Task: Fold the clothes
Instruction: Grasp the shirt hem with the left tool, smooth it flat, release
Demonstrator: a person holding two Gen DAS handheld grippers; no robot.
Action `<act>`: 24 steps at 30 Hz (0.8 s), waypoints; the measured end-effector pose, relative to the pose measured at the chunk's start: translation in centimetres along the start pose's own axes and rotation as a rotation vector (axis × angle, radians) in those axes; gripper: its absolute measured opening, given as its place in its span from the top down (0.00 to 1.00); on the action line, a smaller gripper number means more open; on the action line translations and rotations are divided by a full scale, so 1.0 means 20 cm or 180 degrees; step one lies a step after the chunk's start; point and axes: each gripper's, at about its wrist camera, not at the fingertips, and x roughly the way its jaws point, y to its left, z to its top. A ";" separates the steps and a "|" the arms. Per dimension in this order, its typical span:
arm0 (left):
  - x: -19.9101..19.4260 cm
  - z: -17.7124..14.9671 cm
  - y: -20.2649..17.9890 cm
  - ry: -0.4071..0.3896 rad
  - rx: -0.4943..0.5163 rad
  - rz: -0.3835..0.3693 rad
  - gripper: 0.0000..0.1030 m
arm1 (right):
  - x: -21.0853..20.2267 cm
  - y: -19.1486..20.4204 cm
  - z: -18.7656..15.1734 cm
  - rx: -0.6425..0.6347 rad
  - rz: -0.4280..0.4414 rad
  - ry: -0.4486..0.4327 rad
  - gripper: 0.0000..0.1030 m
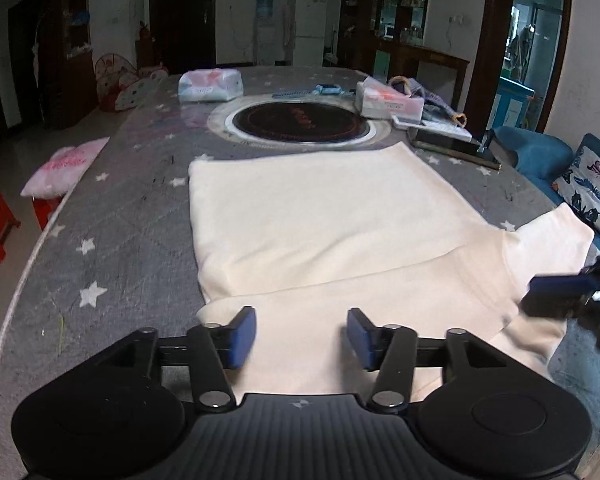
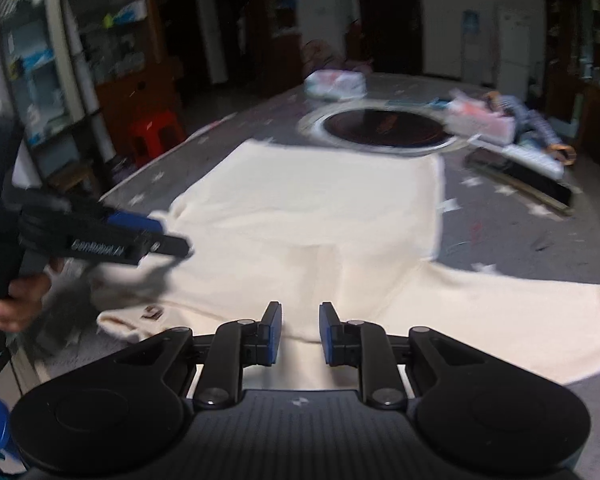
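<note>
Cream shirt (image 1: 320, 220) lying flat on grey star-print tablecloth (image 1: 120, 216), one side folded over, sleeve (image 1: 552, 240) sticking out to right. Left gripper (image 1: 302, 338) hovering over near edge, jaws spread, nothing between pads. Right gripper (image 2: 300, 334) hovering over shirt, jaws narrowly parted, gripping nothing. Hand (image 2: 16, 300) holding left gripper's handle.

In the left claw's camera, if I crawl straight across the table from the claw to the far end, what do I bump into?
Left claw → cream shirt → round black cooktop → white tissue pack, a bit to the left, at the far edge.
</note>
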 end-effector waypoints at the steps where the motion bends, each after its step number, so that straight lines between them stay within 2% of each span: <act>1: -0.01 0.00 -0.01 -0.0029 0.0022 0.0006 0.40 | -0.02 -0.03 0.00 0.0044 -0.0048 -0.0035 0.82; 4: -0.03 0.01 -0.04 -0.0085 0.0076 0.0050 0.26 | -0.09 -0.17 -0.02 0.0235 -0.0311 -0.0120 0.82; 6: -0.04 0.01 -0.05 -0.0113 0.0110 0.0057 0.23 | -0.12 -0.25 -0.03 0.0339 -0.0483 -0.0136 0.81; 8: -0.06 0.02 -0.07 -0.0135 0.0121 0.0058 0.08 | -0.14 -0.37 -0.06 0.0491 -0.0704 -0.0155 0.81; 11: -0.08 0.01 -0.08 -0.0198 0.0123 0.0054 0.00 | -0.17 -0.55 -0.11 0.0827 -0.0986 -0.0171 0.76; 14: -0.08 0.02 -0.08 -0.0206 0.0101 0.0028 0.00 | -0.21 -0.73 -0.18 0.1144 -0.1278 -0.0203 0.76; 18: -0.08 0.02 -0.09 -0.0214 0.0099 0.0048 0.00 | -0.25 -0.89 -0.23 0.1452 -0.1522 -0.0277 0.76; 24: -0.09 0.01 -0.10 -0.0243 0.0078 -0.0008 0.00 | -0.22 -1.00 -0.25 0.1628 -0.1576 -0.0344 0.75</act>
